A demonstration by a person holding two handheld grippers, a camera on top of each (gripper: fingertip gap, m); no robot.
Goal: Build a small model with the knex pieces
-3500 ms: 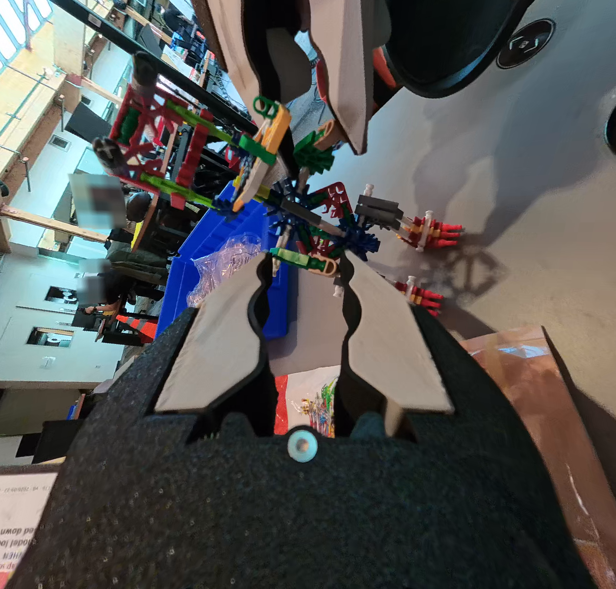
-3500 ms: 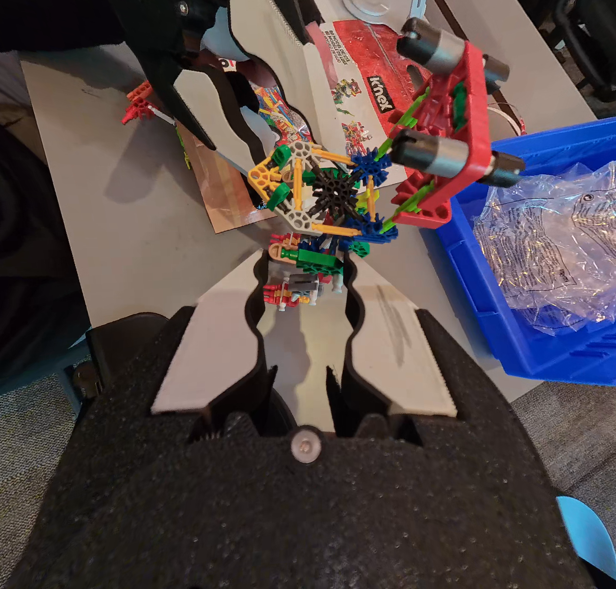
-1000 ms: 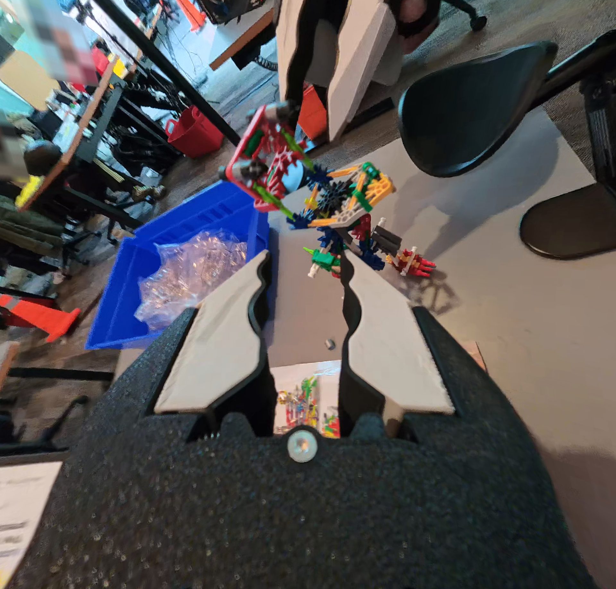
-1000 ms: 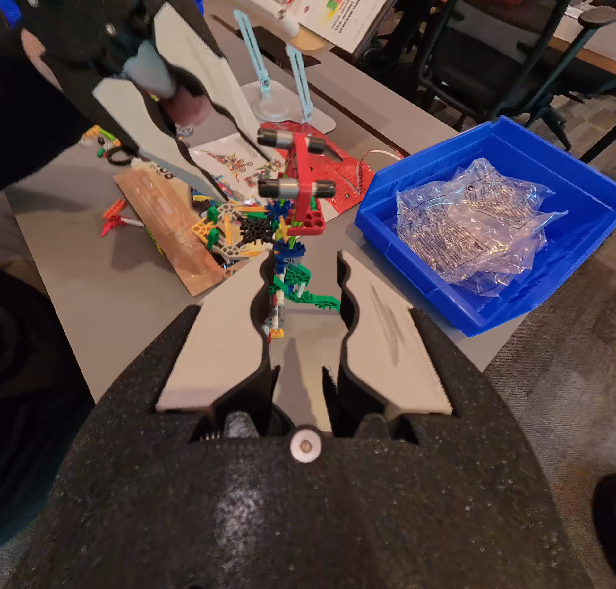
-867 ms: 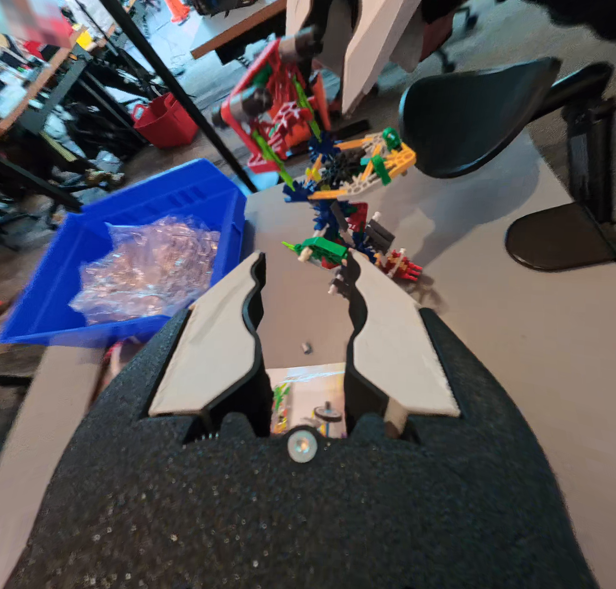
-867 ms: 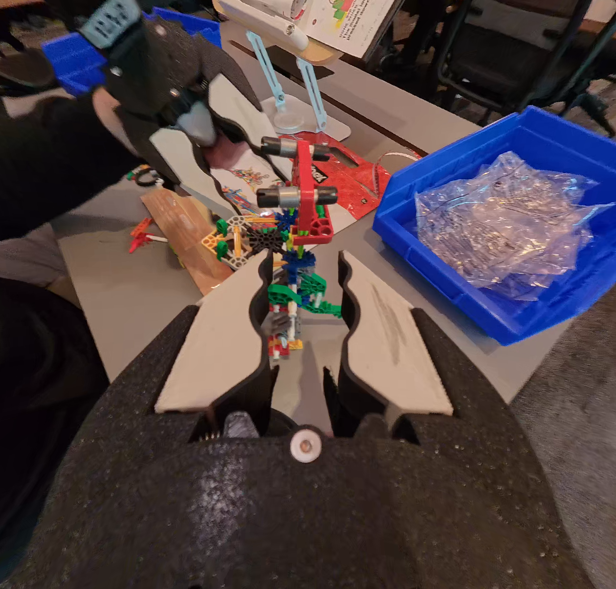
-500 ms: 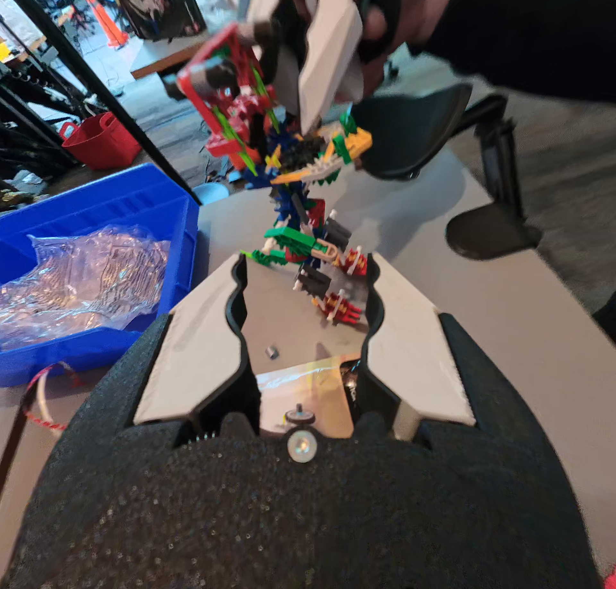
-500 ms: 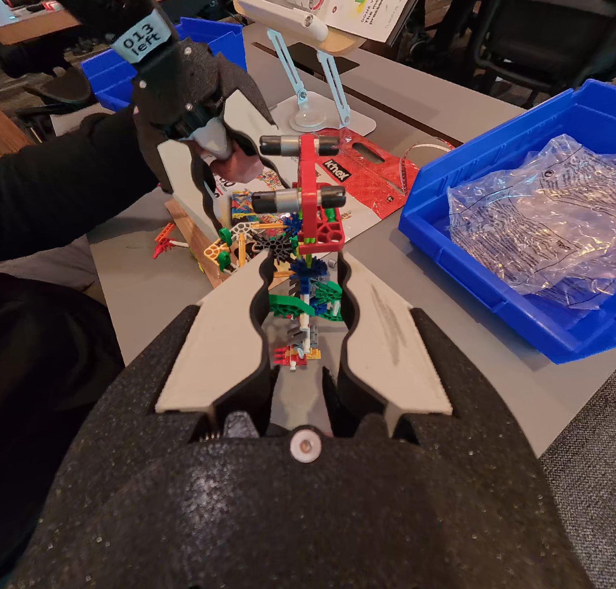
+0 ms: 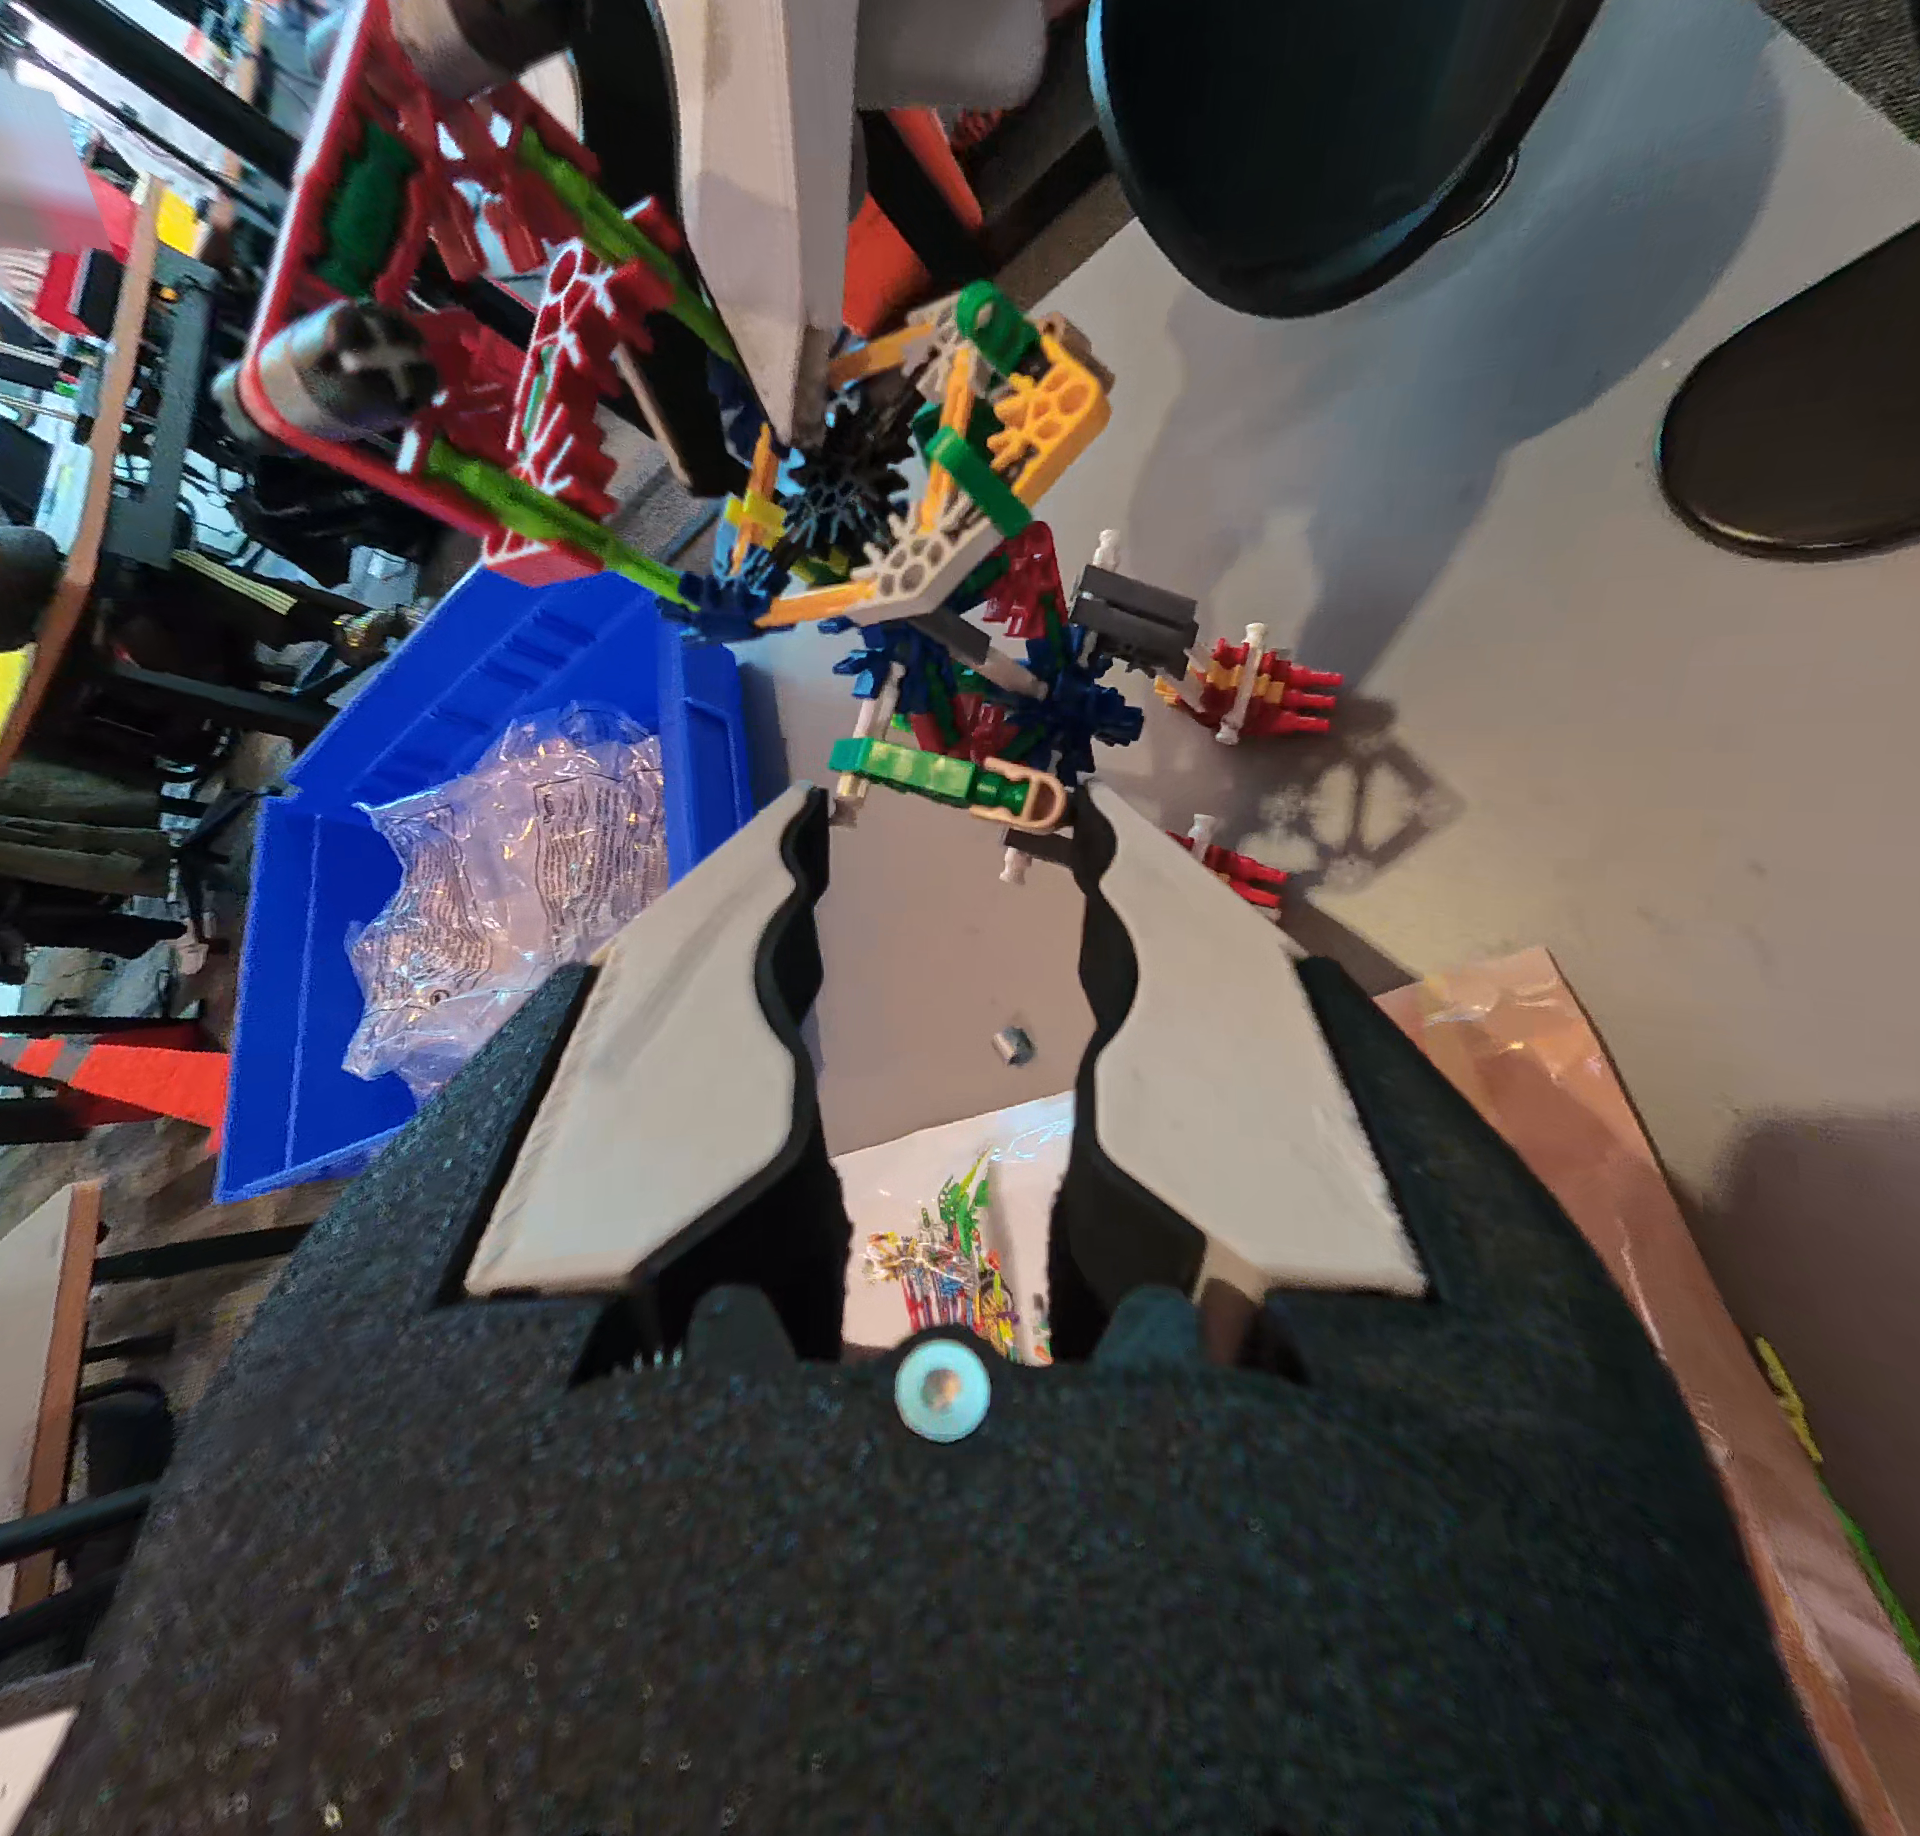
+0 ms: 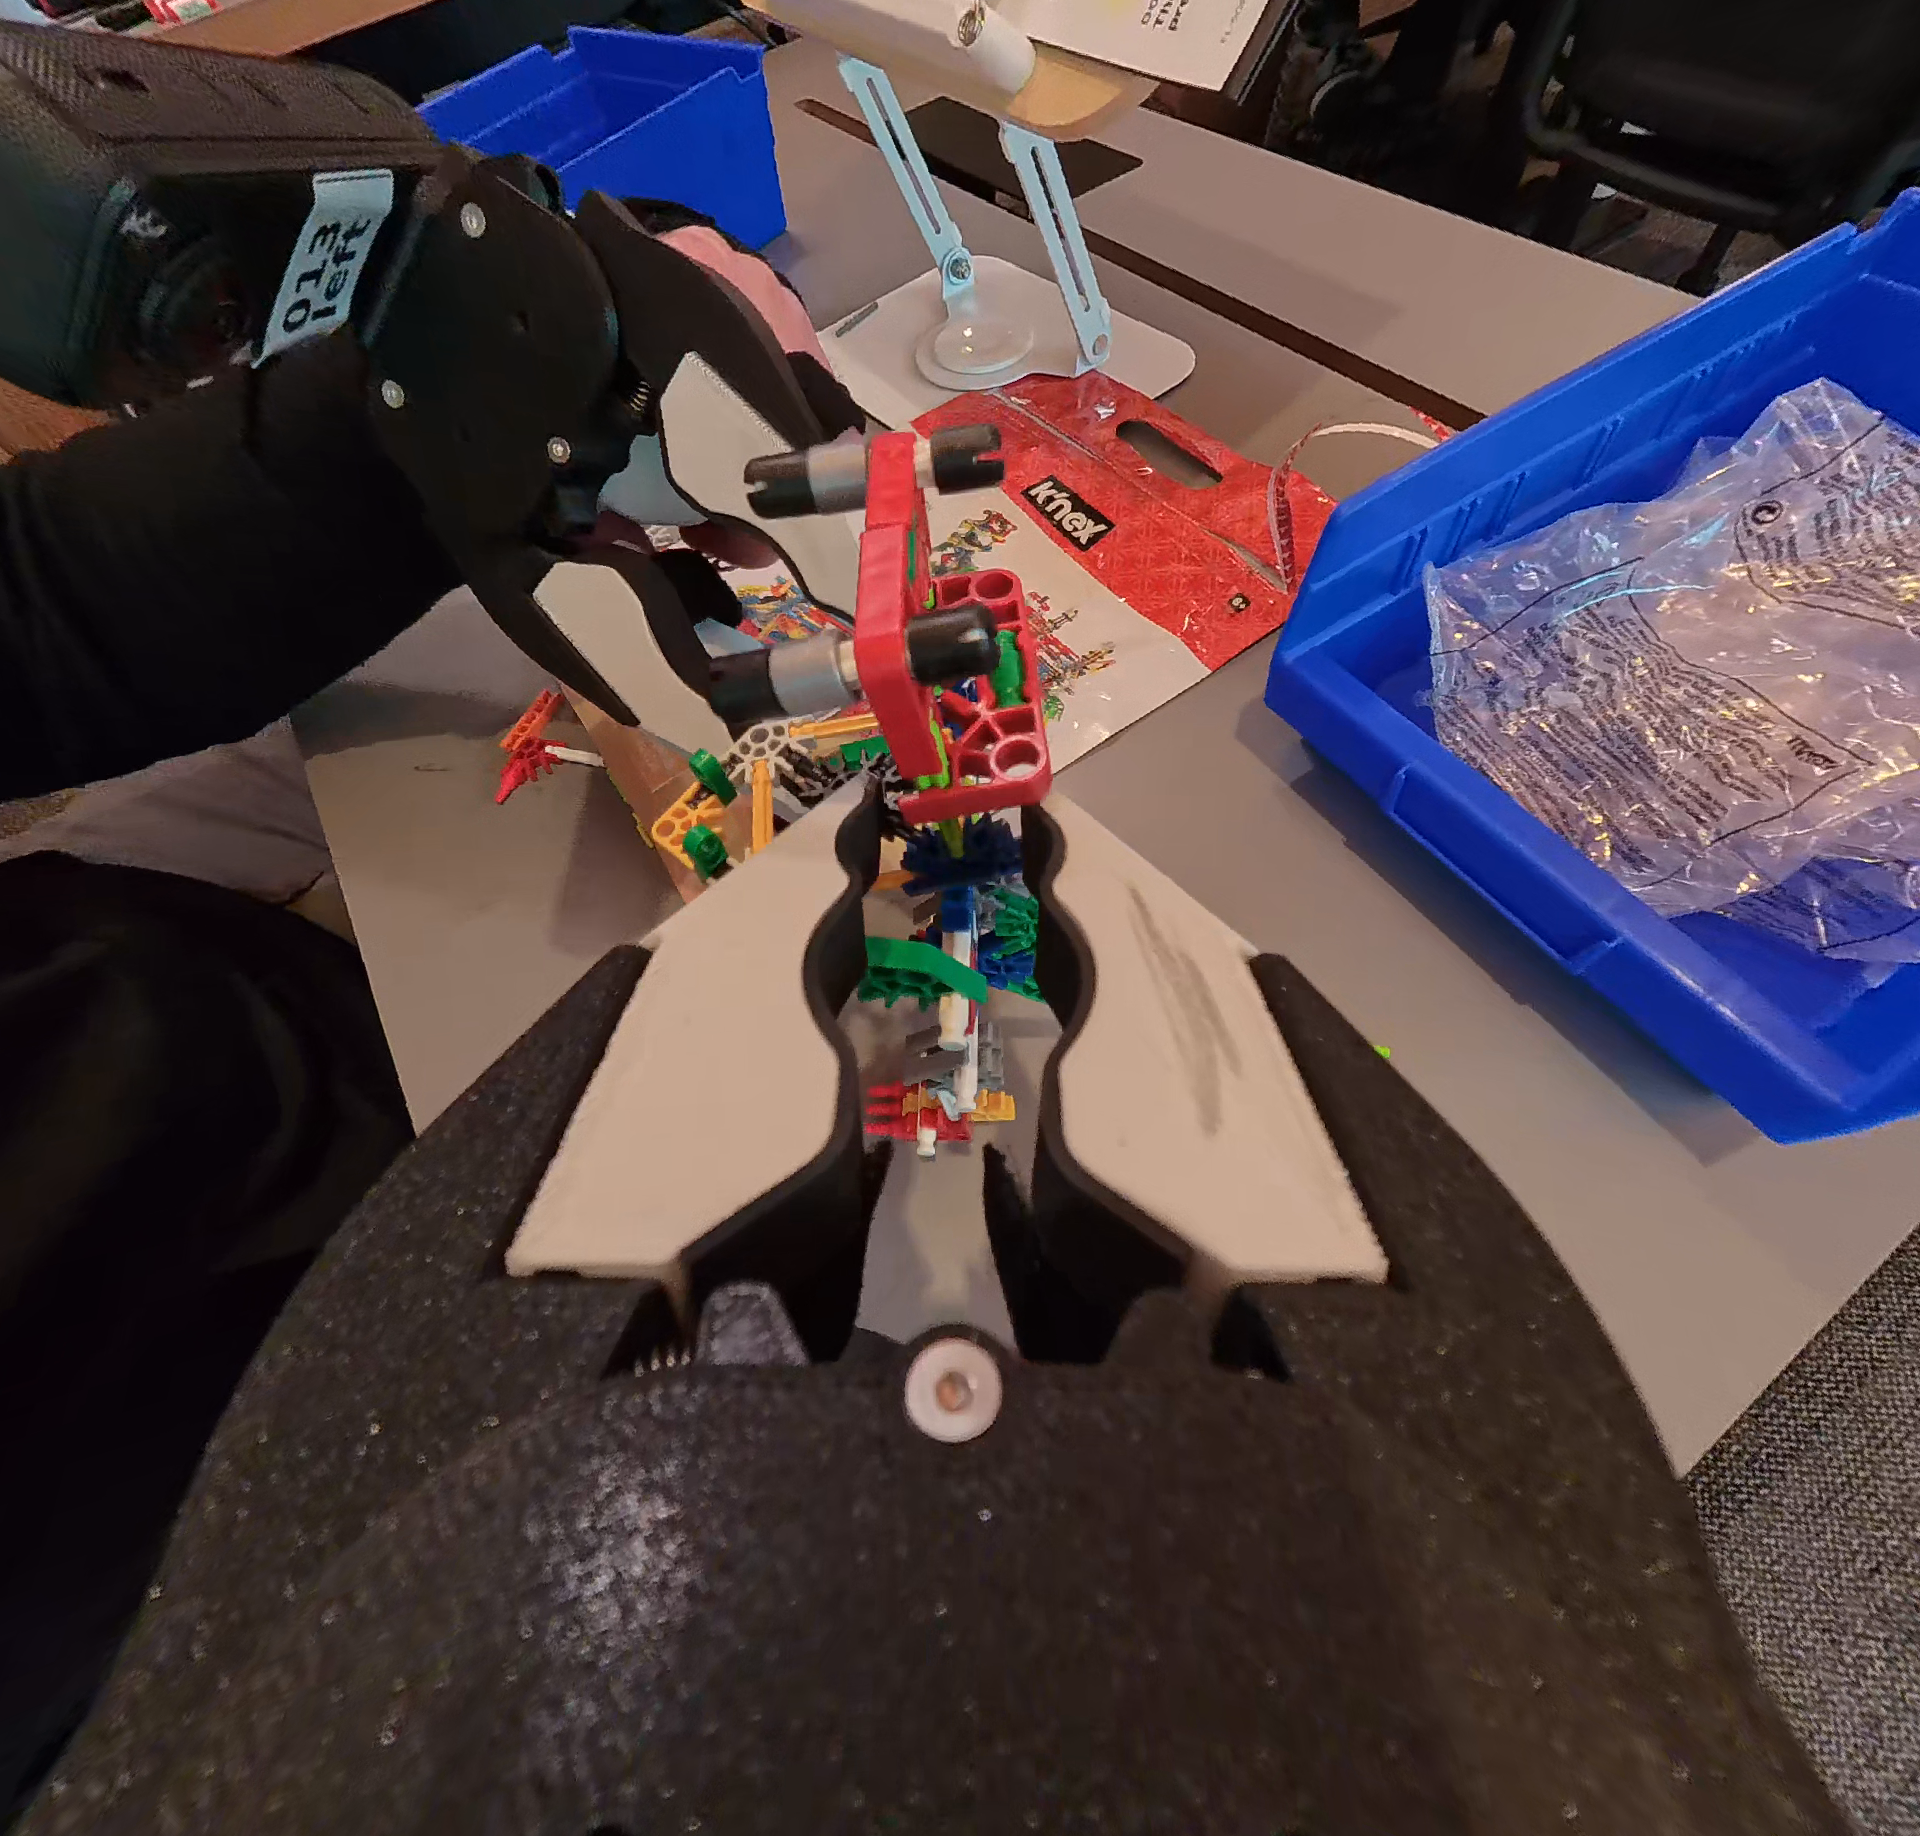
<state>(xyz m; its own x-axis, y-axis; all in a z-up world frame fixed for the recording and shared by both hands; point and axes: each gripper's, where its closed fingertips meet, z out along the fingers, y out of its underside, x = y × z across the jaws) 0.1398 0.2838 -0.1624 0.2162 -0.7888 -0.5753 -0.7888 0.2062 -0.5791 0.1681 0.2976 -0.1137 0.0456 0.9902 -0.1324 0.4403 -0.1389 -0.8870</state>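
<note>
A multicoloured rod-and-connector toy model (image 10: pixel 940 851) is stood upright on the grey table (image 10: pixel 1195 830), topped by a red frame (image 10: pixel 935 643). Print is seen on the red packet (image 10: pixel 1132 529) and the left gripper's sticker, not transcribed. The model is clamped by the right gripper (image 10: pixel 945 830). The left gripper (image 9: pixel 951 820) is held parted, empty, just beside the model's green piece (image 9: pixel 914 760). A blue bin (image 10: pixel 1621 851) with a clear bag (image 10: pixel 1704 654) lies near.

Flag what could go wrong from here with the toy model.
1. The toy model looks top-heavy. Its red frame sits high above small feet, so it may tip or pop apart if the right tongs, which flank its middle, twist or pull.
2. The open left tongs hover right beside its green rod and could knock that piece loose.
</note>
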